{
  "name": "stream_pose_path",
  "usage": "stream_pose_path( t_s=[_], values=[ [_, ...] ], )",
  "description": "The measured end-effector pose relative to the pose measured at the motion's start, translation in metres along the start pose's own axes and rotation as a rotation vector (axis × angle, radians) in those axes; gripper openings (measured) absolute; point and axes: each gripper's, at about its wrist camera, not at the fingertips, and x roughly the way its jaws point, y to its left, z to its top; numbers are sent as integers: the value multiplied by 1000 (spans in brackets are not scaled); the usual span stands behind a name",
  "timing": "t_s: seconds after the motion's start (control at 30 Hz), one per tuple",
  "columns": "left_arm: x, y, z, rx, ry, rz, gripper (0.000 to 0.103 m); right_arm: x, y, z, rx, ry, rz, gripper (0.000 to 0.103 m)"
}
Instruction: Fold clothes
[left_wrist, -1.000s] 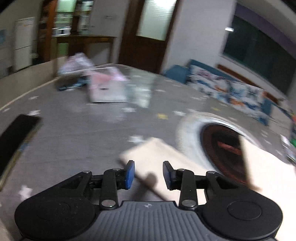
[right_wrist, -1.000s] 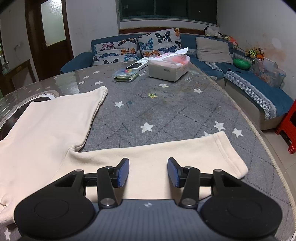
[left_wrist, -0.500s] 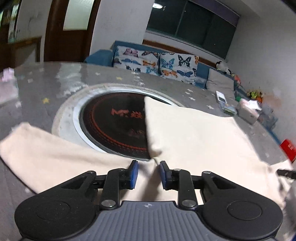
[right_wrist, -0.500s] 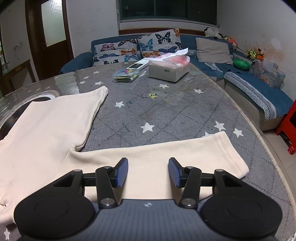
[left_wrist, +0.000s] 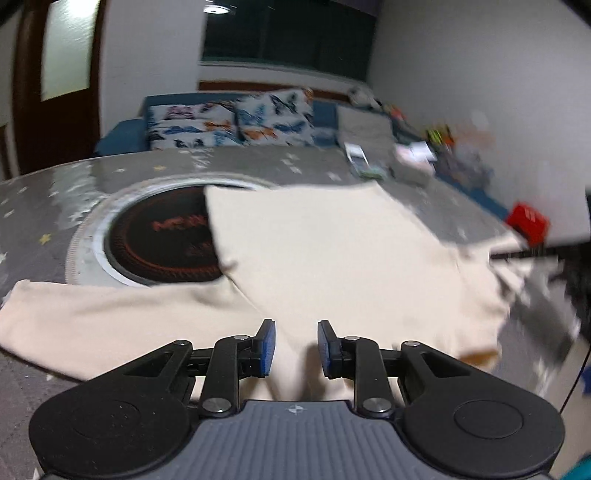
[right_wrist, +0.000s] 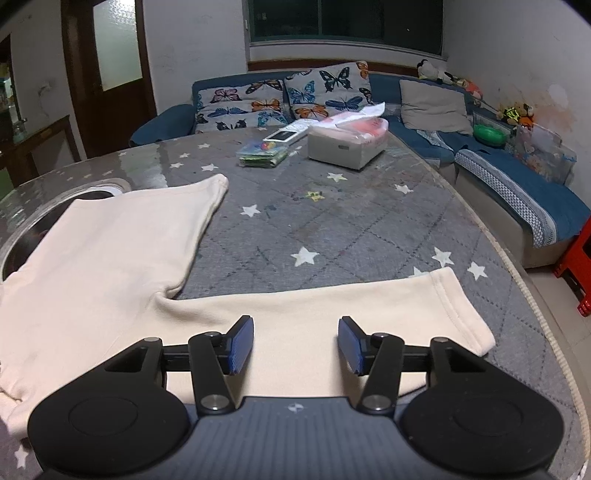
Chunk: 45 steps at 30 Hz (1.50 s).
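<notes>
A cream long-sleeved top (left_wrist: 332, 251) lies spread flat on the grey star-patterned table (right_wrist: 351, 229). My left gripper (left_wrist: 295, 345) hovers low over the top where the left sleeve (left_wrist: 110, 317) joins the body. Its blue pads stand a narrow gap apart, with cloth below them and nothing pinched. My right gripper (right_wrist: 295, 345) is open above the middle of the right sleeve (right_wrist: 332, 306), whose cuff (right_wrist: 461, 310) points toward the table's right edge. The body of the top (right_wrist: 110, 240) stretches away to the left. The left wrist view is blurred.
A round dark hotplate (left_wrist: 162, 240) is set into the table, partly under the top. A tissue box (right_wrist: 347, 144), a flat packet (right_wrist: 262, 153) and a remote (right_wrist: 284, 134) sit at the far end. A blue sofa (right_wrist: 517, 173) and a red stool (right_wrist: 576, 266) stand beyond the right edge.
The left gripper swung from the bare table and sleeve end to the top's body, rolling as it went, and its jaws narrowed. The right gripper stayed put, with its jaws a little wider.
</notes>
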Motion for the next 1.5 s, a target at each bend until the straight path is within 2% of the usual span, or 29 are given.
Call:
stream_pose_path(
  t_s=[0.13, 0.23, 0.5, 0.6, 0.67, 0.73, 0.8, 0.87, 0.93, 1.0, 1.17, 1.37, 1.5],
  values=[
    [-6, -7, -2, 52, 11, -18, 27, -17, 13, 2, -41, -15, 58, 52],
    [-17, -9, 2, 71, -30, -24, 29, -31, 29, 5, -91, -24, 133, 49],
    [0, 17, 7, -46, -13, 51, 26, -57, 122, -2, -399, 16, 501, 45],
    [1, 22, 4, -62, -8, 47, 26, -59, 162, -10, -538, 44, 612, 44],
    [1, 25, 2, -72, 1, 52, 26, -58, 185, -17, -616, 61, 648, 44],
    [1, 27, 0, -79, 8, 55, 26, -54, 203, -24, -683, 74, 668, 41],
    [1, 29, -2, -79, 12, 54, 26, -49, 213, -31, -727, 79, 648, 36],
    [0, 29, -3, -78, 11, 52, 26, -44, 222, -37, -764, 79, 617, 27],
    [0, 30, -3, -80, 10, 52, 26, -40, 224, -41, -780, 76, 592, 13],
    [0, 31, -3, -81, 10, 51, 26, -43, 222, -40, -774, 72, 585, 5],
    [0, 33, -3, -69, 9, 53, 27, -59, 208, -32, -761, 52, 595, 3],
    [1, 32, -3, -48, 9, 66, 27, -55, 205, -42, -768, 110, 621, 3],
    [-2, 30, 2, -39, 9, 69, 27, -60, 199, -35, -729, 107, 639, 7]
  ],
)
